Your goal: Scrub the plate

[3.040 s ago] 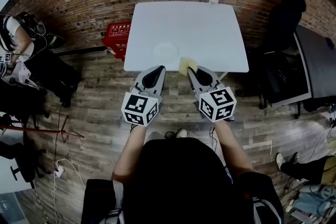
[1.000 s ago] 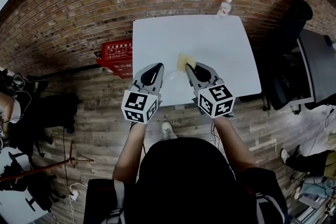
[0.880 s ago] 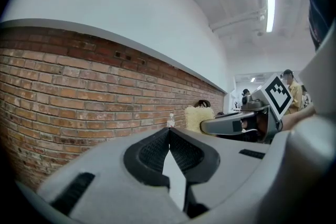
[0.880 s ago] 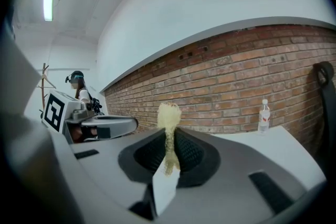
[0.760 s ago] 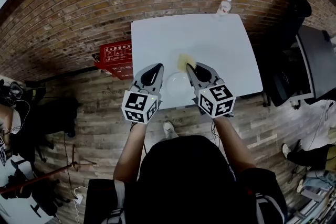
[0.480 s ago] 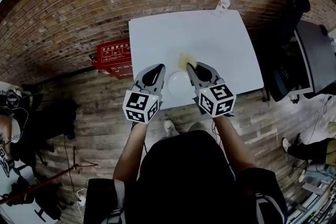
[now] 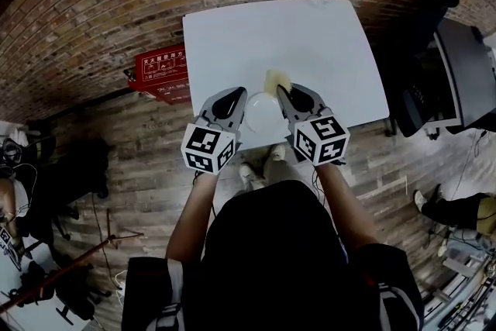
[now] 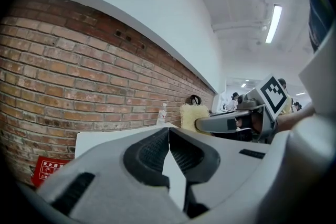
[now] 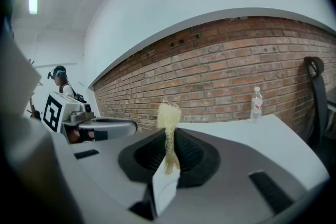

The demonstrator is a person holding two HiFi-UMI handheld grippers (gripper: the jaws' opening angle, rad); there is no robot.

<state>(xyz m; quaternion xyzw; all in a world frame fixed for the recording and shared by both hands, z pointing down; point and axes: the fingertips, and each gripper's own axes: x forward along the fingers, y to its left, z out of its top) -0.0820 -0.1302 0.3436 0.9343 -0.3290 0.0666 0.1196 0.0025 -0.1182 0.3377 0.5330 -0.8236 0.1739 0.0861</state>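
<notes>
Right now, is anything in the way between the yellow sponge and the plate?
Nothing visible. The sponge, pinched in the right hand-held gripper, sits just off the plate at its far right rim.

The left forearm and right forearm reached up-frame side by side. The left claw was closed and empty, while the right claw pinched a yellow sponge.

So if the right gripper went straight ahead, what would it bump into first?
Probably the table, sponge first, since the right gripper tilts slightly down. The plate sits off to its left. Depth is hard to judge.
</notes>
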